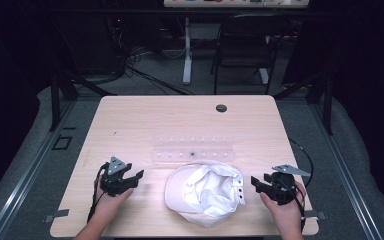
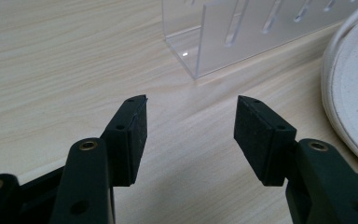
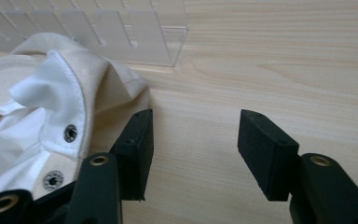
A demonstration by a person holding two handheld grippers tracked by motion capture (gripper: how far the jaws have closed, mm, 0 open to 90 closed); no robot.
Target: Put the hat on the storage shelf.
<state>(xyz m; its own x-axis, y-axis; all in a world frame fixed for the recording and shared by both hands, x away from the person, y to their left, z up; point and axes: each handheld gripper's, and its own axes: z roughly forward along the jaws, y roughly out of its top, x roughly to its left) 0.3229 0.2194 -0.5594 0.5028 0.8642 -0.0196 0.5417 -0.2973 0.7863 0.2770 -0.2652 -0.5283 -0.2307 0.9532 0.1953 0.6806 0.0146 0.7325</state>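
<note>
Worktop (image 1: 130,120): pale wood-grain board with rounded corners and a dark round grommet (image 1: 221,108) near its far edge, standing on grey carpet (image 1: 25,150) in a dim room. Left tongs (image 1: 136,180): jaws apart, nothing between them, resting on bare wood. Right tongs (image 1: 258,184): jaws apart, likewise empty. White cap (image 1: 205,194): upturned, lining and snap studs showing, lay between the two tongs, close beside the right pair. Clear slotted rack (image 1: 194,150): just beyond the cap. Black folding chair (image 1: 245,45) and white desk leg (image 1: 187,50) stood farther off.
</note>
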